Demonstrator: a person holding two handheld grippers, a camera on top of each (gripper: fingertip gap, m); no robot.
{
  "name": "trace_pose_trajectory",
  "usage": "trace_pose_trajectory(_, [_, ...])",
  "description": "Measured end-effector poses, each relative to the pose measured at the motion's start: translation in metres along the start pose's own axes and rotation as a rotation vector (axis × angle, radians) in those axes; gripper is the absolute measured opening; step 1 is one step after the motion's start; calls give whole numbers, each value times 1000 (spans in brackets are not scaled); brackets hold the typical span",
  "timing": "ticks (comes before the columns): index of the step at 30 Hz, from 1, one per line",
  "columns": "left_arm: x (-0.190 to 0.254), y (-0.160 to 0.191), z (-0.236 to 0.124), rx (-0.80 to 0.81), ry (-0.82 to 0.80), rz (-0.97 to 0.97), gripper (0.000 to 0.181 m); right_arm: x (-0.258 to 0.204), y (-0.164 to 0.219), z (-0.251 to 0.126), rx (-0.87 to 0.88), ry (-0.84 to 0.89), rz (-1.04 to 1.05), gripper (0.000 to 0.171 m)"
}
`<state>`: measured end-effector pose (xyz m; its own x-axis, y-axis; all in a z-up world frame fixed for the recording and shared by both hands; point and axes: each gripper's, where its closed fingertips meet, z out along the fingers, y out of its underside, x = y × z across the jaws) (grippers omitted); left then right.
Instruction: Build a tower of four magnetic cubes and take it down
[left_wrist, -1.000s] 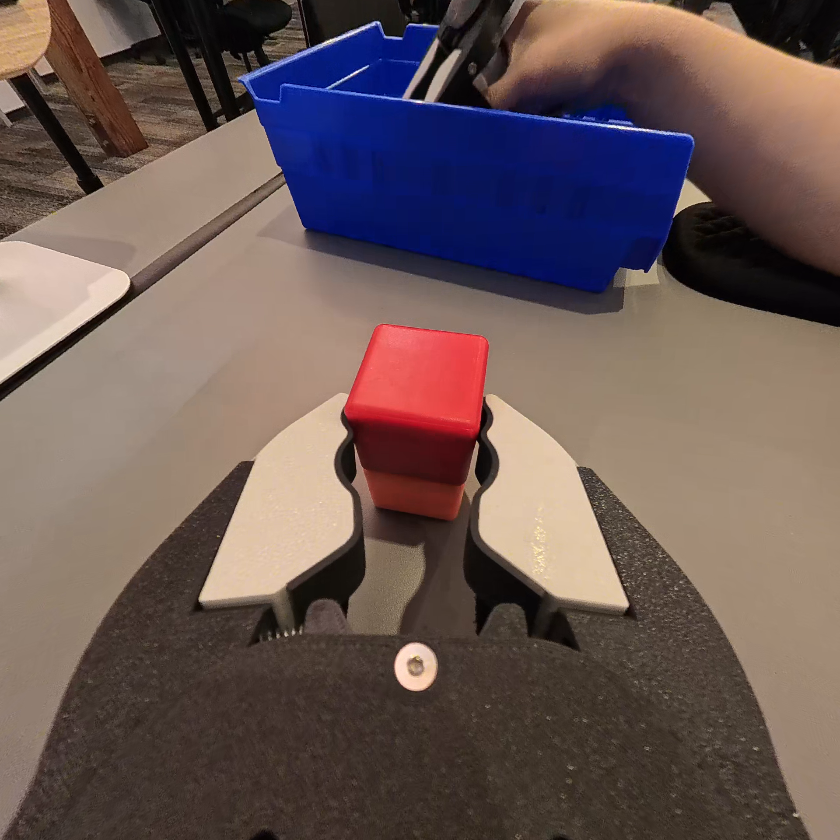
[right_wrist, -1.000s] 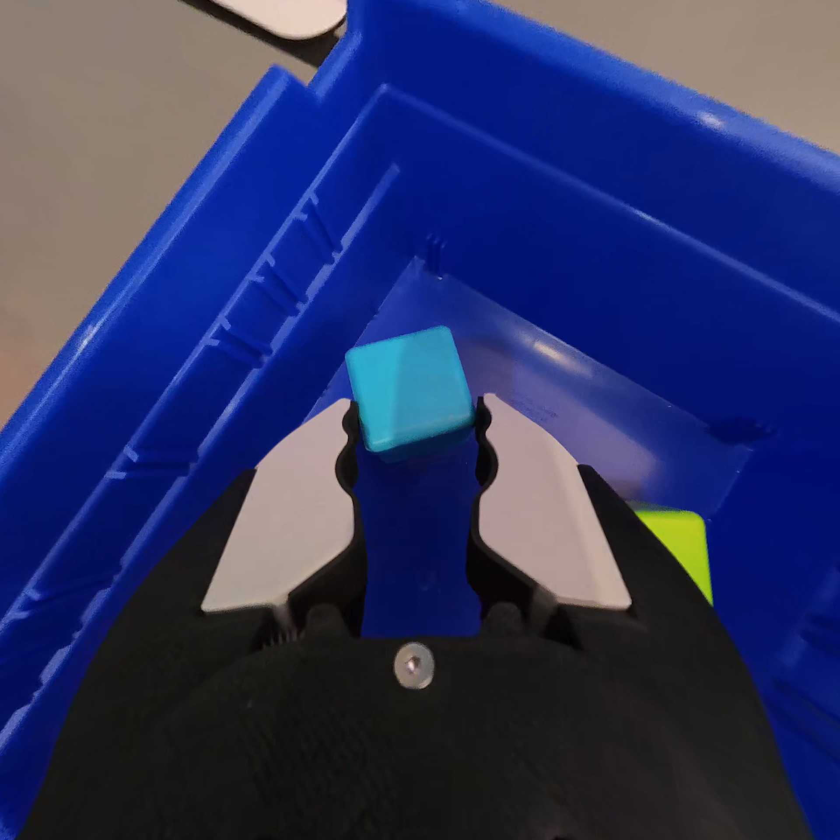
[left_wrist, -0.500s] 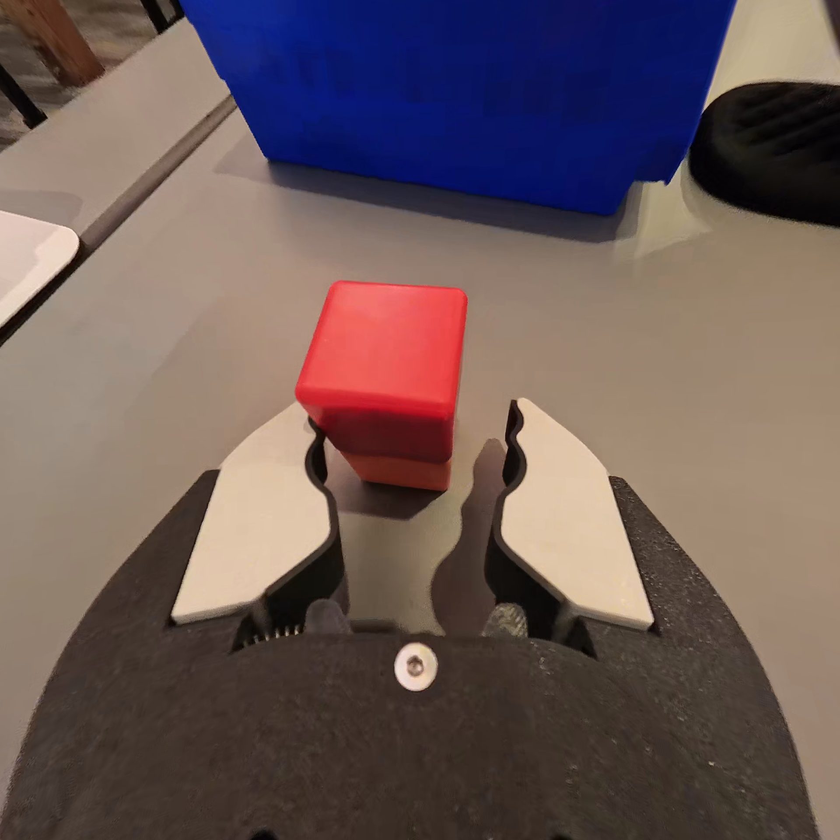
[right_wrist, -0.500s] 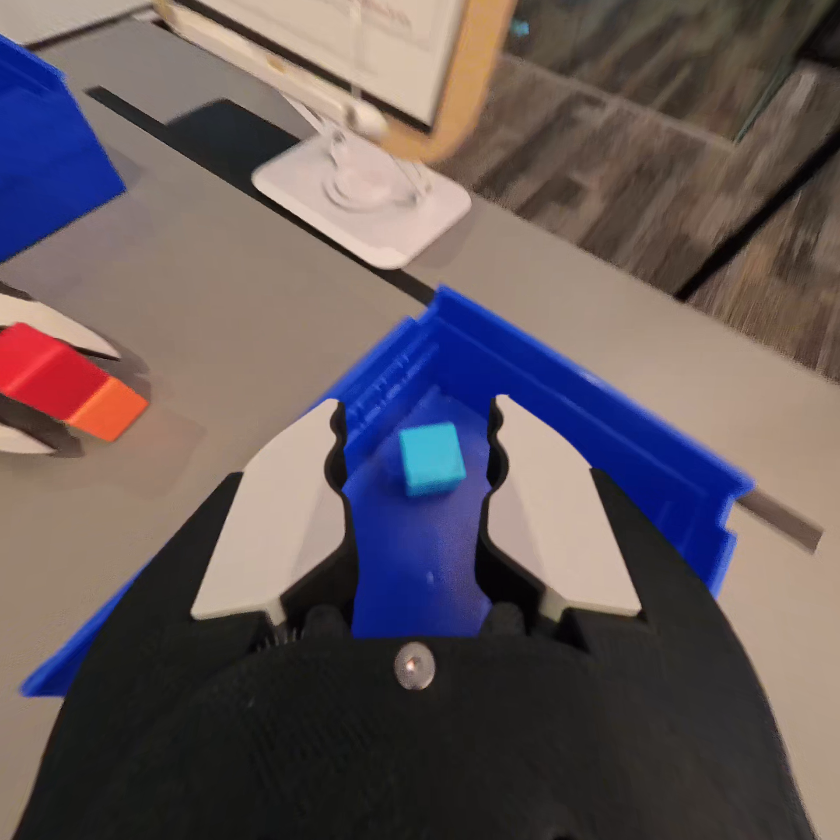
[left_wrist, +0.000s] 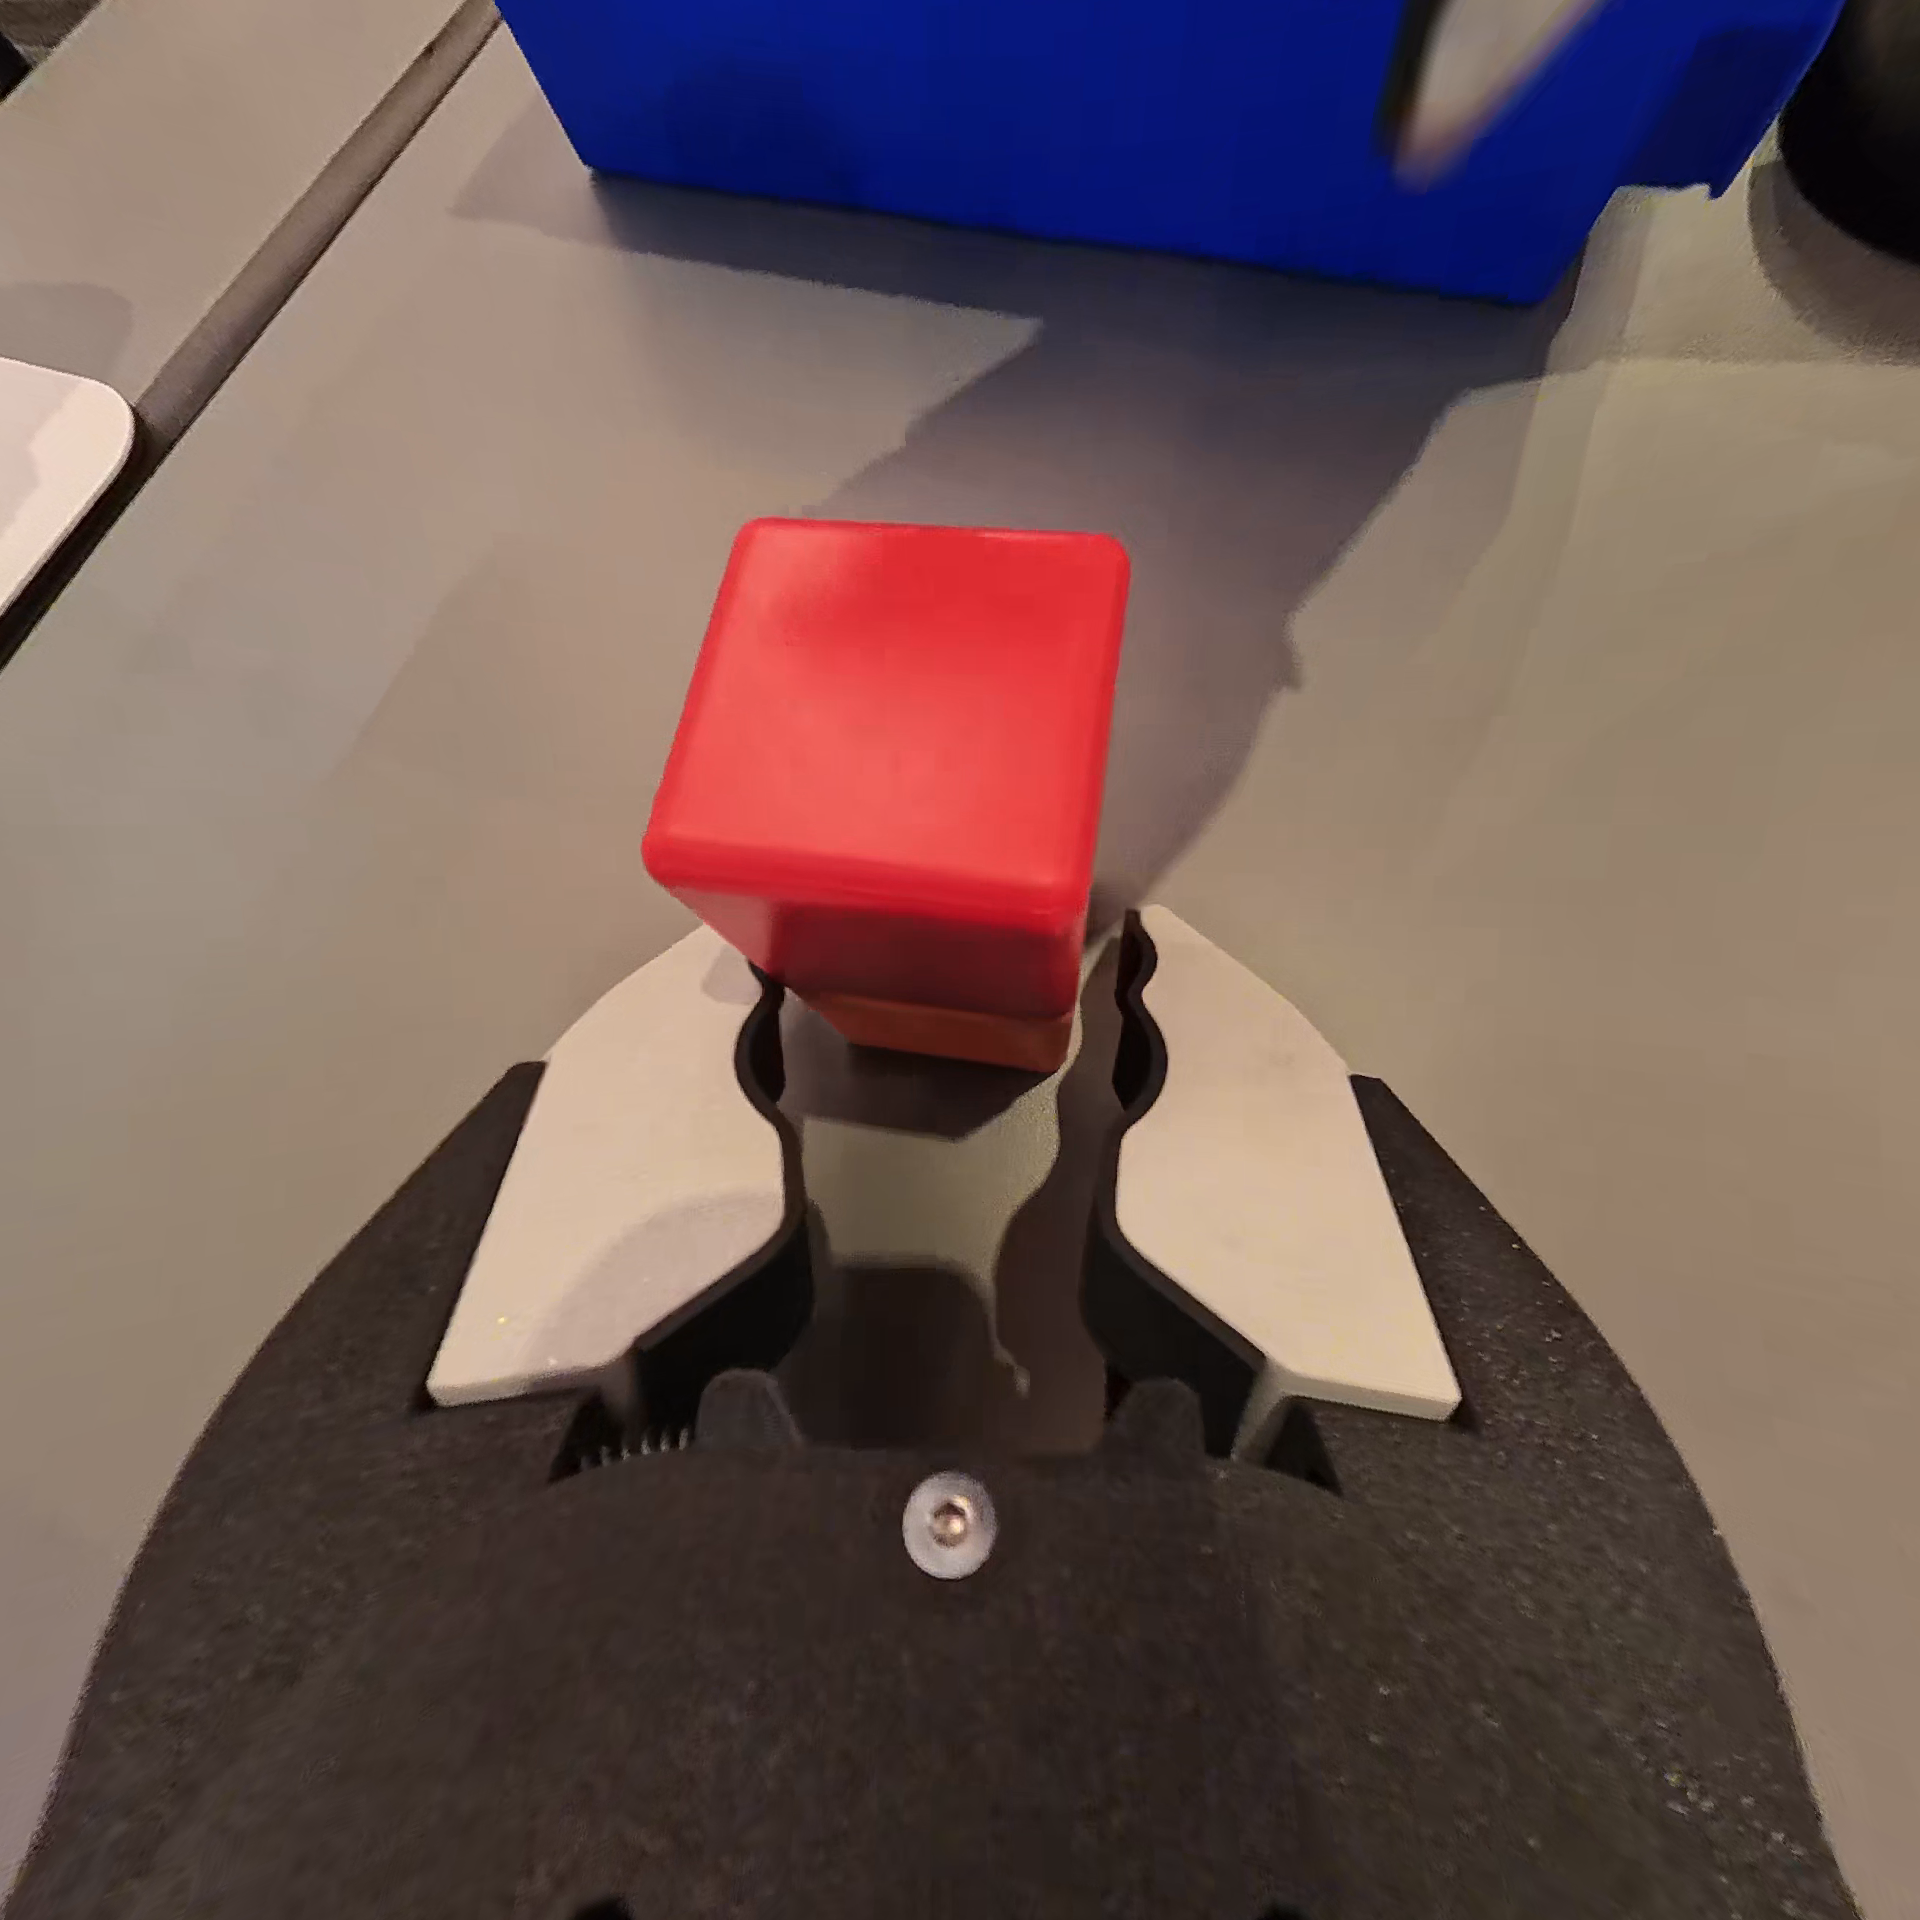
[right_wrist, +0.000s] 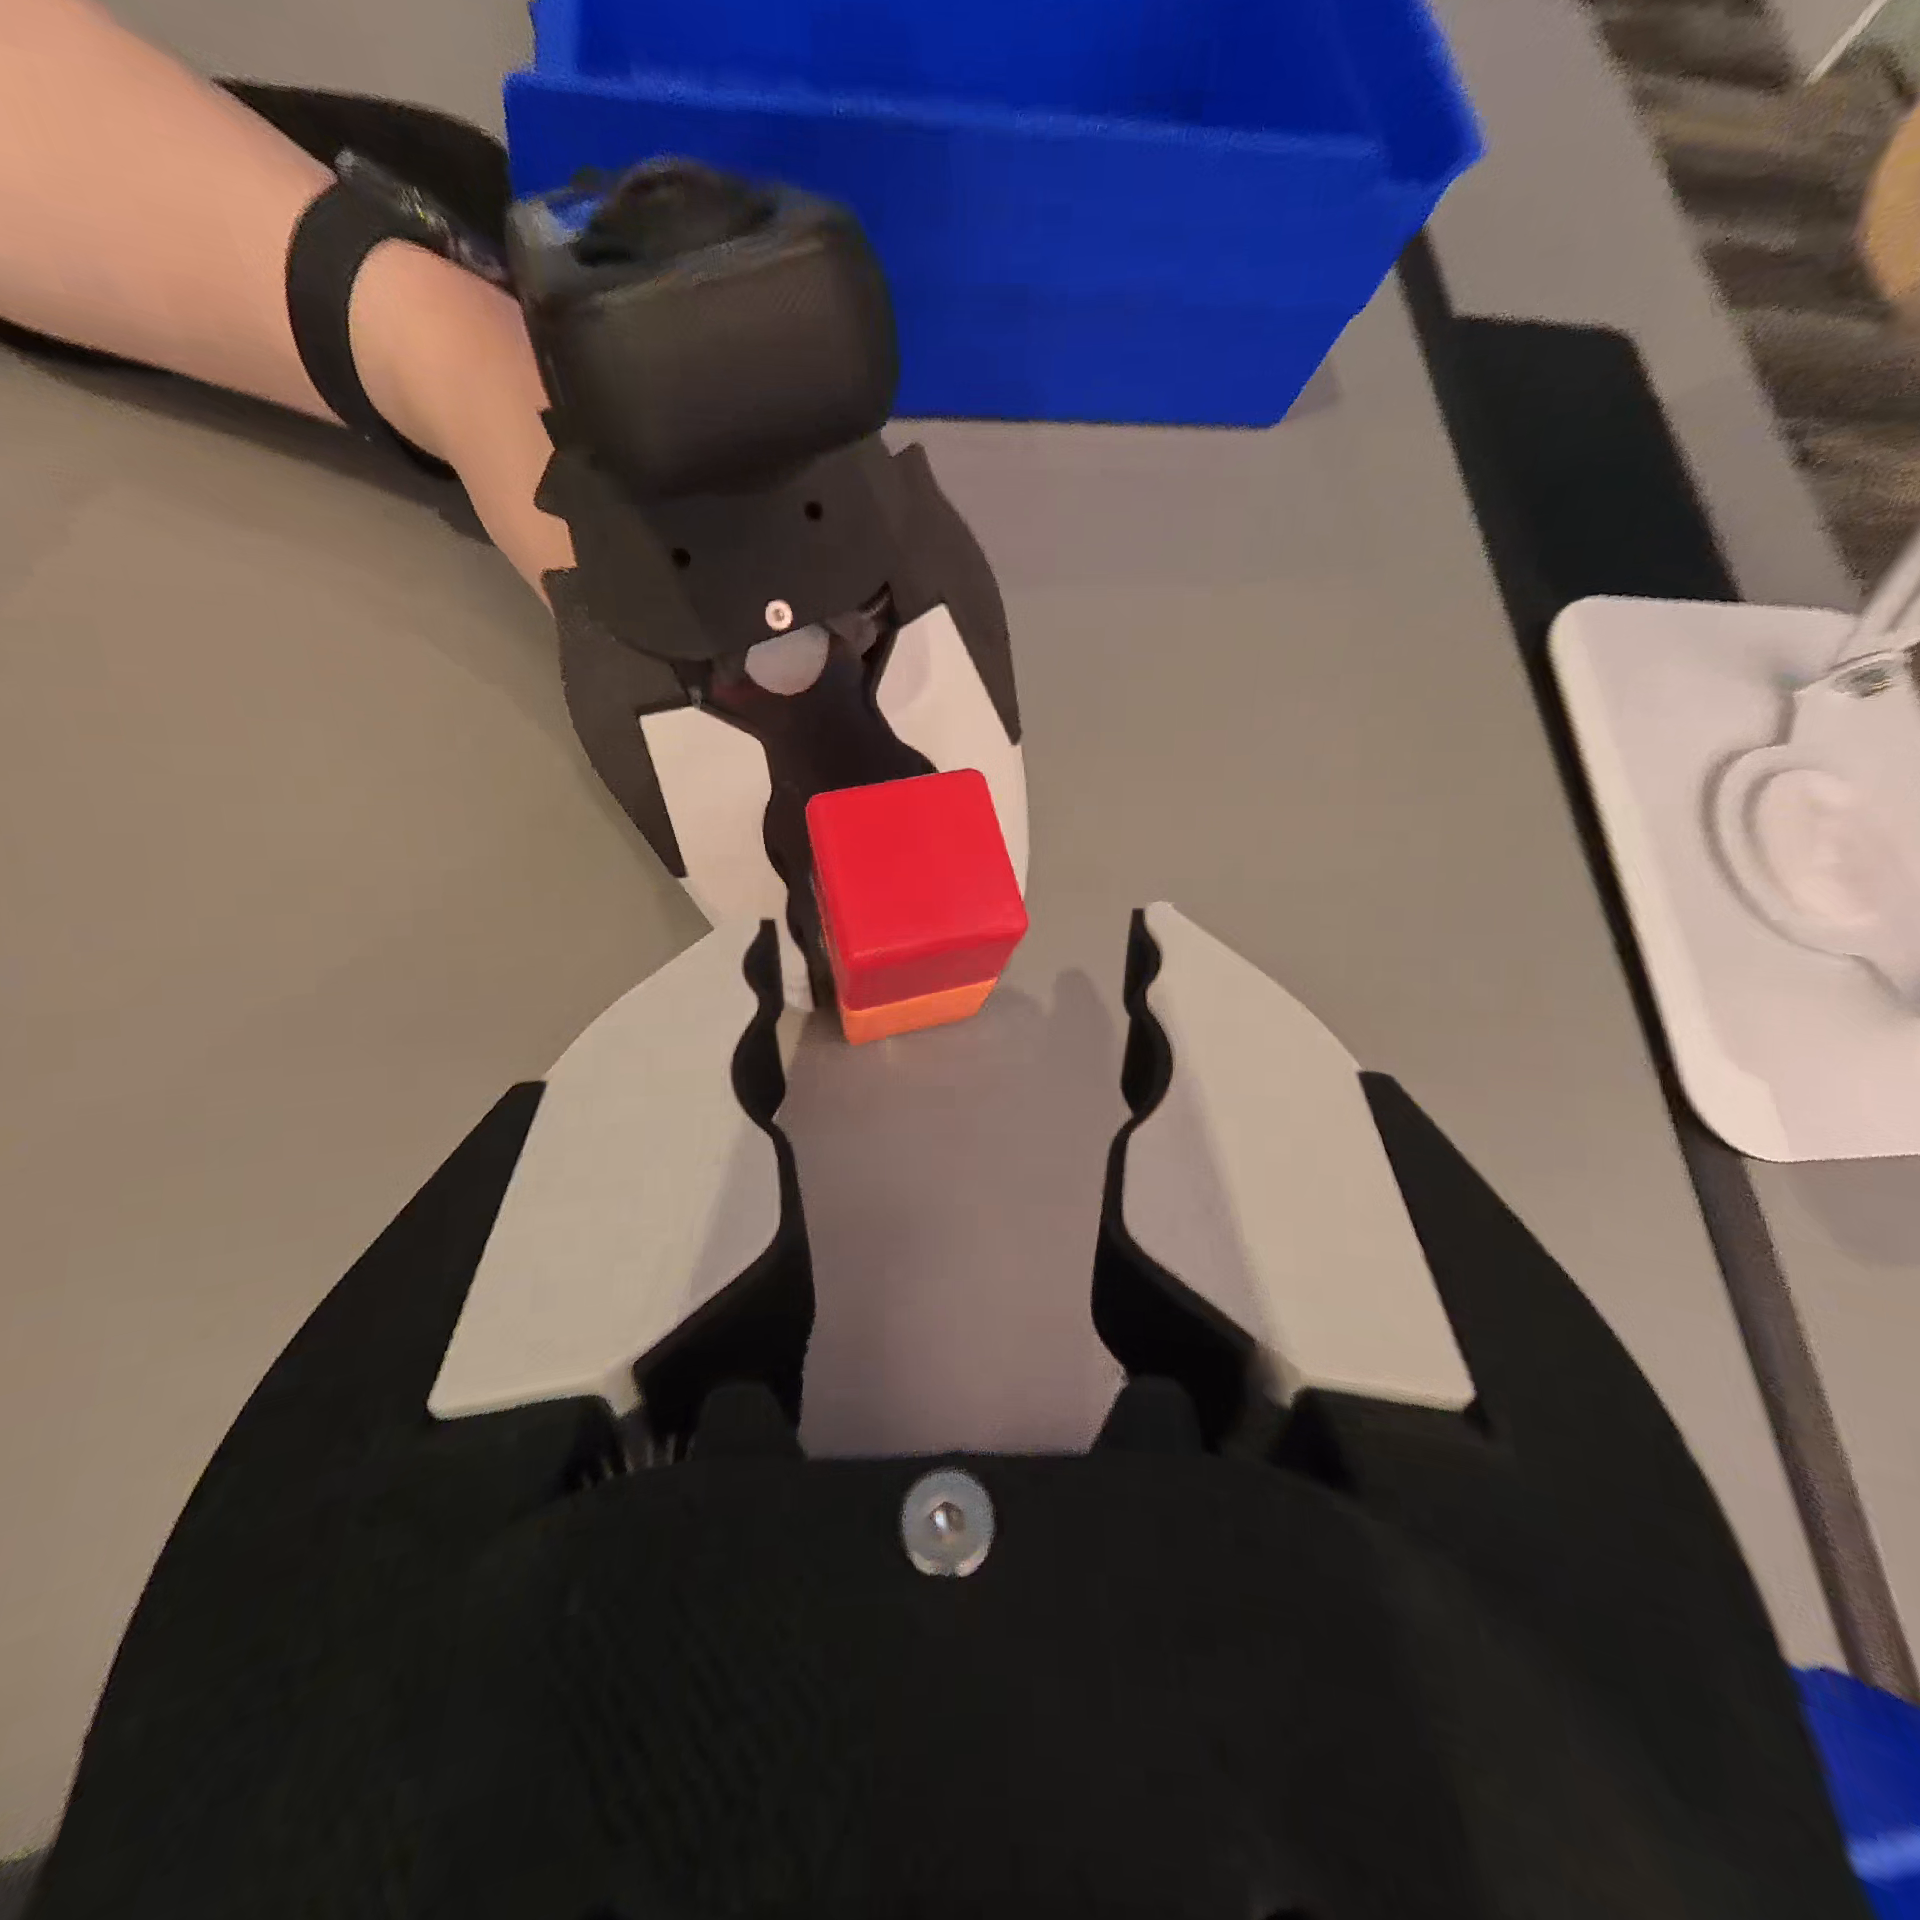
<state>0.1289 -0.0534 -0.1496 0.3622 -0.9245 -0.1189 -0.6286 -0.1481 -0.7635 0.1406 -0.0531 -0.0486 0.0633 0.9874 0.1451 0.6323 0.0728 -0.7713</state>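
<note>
A red cube (left_wrist: 883, 717) sits on an orange cube (left_wrist: 945, 1039) as a two-high stack on the grey table (left_wrist: 1455, 727). My left gripper (left_wrist: 948, 940) is open, with its fingertips on either side of the stack's lower part; a small gap shows on the right side. In the right wrist view the red cube (right_wrist: 909, 873) and orange cube (right_wrist: 914, 1013) stand just beyond my right gripper (right_wrist: 951, 930), which is open and empty. The left gripper's black body (right_wrist: 727, 540) faces it from behind the stack, held by a hand (right_wrist: 436, 343).
A blue bin (left_wrist: 1039, 104) stands behind the stack and also shows in the right wrist view (right_wrist: 1039, 260). A white stand base (right_wrist: 1766, 883) is at the right. A white plate (left_wrist: 52, 447) lies at the far left. A black pad (left_wrist: 1870, 156) is beside the bin. About 10 cm separates my left fingertips from my right. Between my right fingertips and the red cube (left_wrist: 883, 717) there is roughly 4 cm. Look for it in the right wrist view (right_wrist: 913, 855) too.
My right gripper let go of the teal cube, left the bin empty and swung over to face the stack. My left gripper opened off the red cube, then narrowed again around the stack.
</note>
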Motion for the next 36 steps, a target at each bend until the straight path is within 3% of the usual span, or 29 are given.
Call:
trace_pose_trajectory(10, [-1, 1, 1, -11, 12, -11, 51, -12, 12, 44, -87, -53, 19, 65])
trace_pose_trajectory(15, [1, 1, 1, -11, 30, -8, 51, -9, 16, 52, -111, -26, -13, 52])
trace_pose_trajectory(27, [5, 1, 1, -10, 53, 16, 51, -14, 19, 52, -139, -99, 130, 50])
trace_pose_trajectory(32, [4, 1, 1, -11, 61, 10, 51, 5, 8, 17, -54, -46, 173, 51])
trace_pose_trajectory(36, [4, 1, 1, -11, 63, 9, 51, 29, 7, -68, -26, 142, 149, 51])
